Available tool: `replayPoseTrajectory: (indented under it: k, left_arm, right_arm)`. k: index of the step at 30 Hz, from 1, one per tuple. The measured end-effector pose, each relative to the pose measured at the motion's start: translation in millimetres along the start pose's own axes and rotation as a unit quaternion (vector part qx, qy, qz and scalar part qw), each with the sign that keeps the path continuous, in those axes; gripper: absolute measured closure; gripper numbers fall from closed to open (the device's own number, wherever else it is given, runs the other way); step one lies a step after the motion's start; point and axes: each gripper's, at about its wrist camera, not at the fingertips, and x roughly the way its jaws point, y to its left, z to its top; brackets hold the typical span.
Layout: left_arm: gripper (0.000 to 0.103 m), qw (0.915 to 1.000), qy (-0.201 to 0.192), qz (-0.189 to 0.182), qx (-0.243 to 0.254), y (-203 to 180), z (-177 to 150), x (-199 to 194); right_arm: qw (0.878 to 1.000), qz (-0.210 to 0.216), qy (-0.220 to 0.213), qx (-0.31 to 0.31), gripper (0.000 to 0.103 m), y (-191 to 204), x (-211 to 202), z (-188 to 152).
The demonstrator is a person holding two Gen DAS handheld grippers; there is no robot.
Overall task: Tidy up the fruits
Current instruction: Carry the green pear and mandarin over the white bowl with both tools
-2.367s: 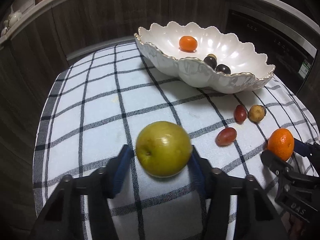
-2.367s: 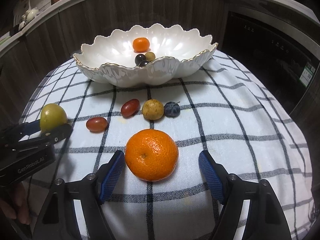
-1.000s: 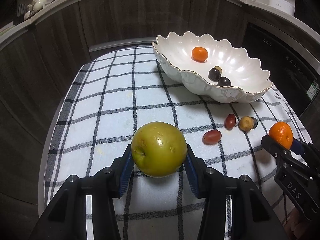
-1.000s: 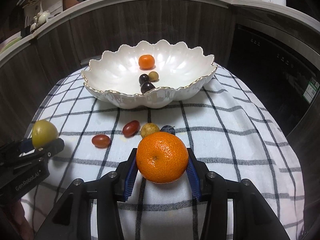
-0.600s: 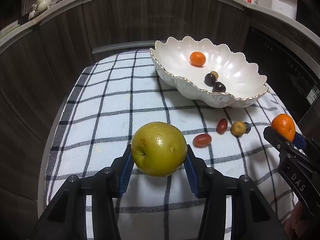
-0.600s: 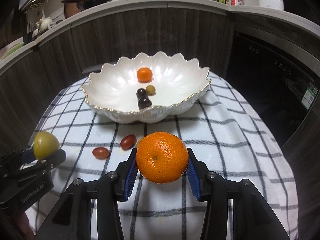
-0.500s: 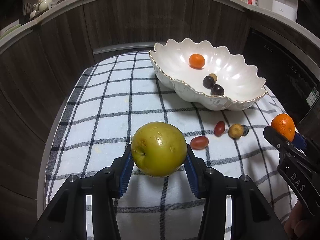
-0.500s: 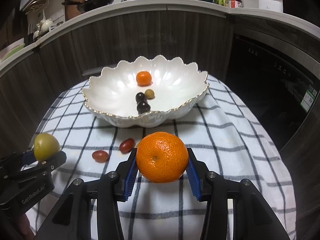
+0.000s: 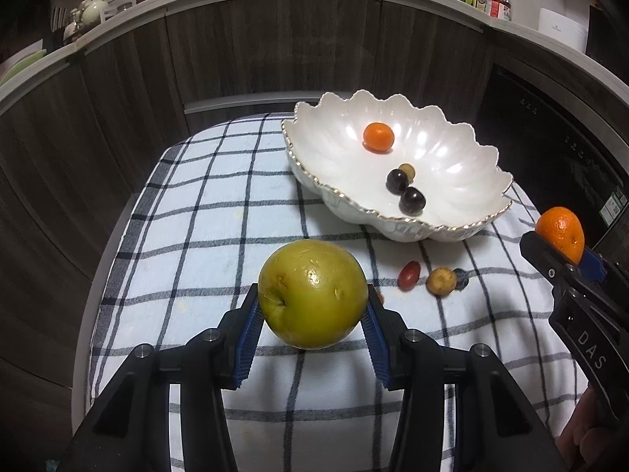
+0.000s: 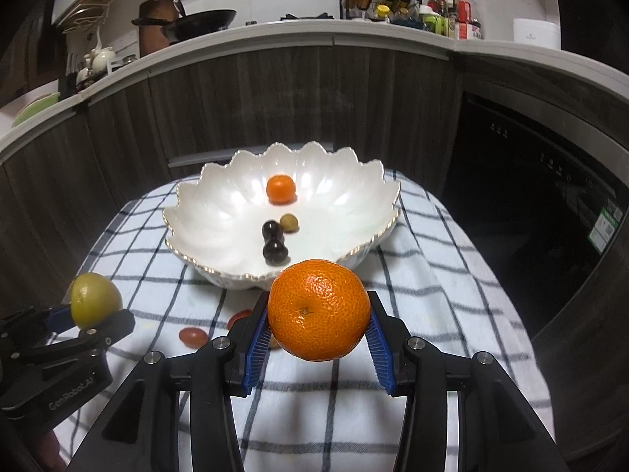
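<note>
My left gripper (image 9: 313,305) is shut on a green apple (image 9: 313,294) and holds it above the checked cloth (image 9: 196,236). My right gripper (image 10: 319,320) is shut on a large orange (image 10: 319,314), held above the cloth just short of the white scalloped bowl (image 10: 220,271). The bowl (image 9: 310,157) holds a small orange (image 9: 378,137), two dark grapes (image 9: 412,200) and a small yellowish fruit (image 9: 407,170). A red grape (image 9: 409,274), a yellow-brown fruit (image 9: 441,281) and a dark blue fruit (image 9: 460,278) lie on the cloth in front of the bowl.
Two red grapes (image 10: 192,335) lie on the cloth in the right wrist view. Dark wood cabinets (image 10: 314,98) curve behind the table. A black appliance (image 10: 550,196) stands to the right. The counter above carries a pan (image 10: 204,23) and bottles (image 10: 432,15).
Both grippers have risen higher above the table with their fruits still gripped. The right gripper with the orange has come closer to the bowl.
</note>
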Motion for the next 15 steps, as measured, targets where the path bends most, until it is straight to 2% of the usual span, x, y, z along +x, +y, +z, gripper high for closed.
replayPoseTrajectory:
  k: [15]
  left_arm:
    - [0.056,1.0,-0.006,-0.001,0.0,-21.3,27.3,-2.3]
  right_arm:
    - [1.0,0.015,-0.011,-0.012,0.056,-20.6,2.4,25.9]
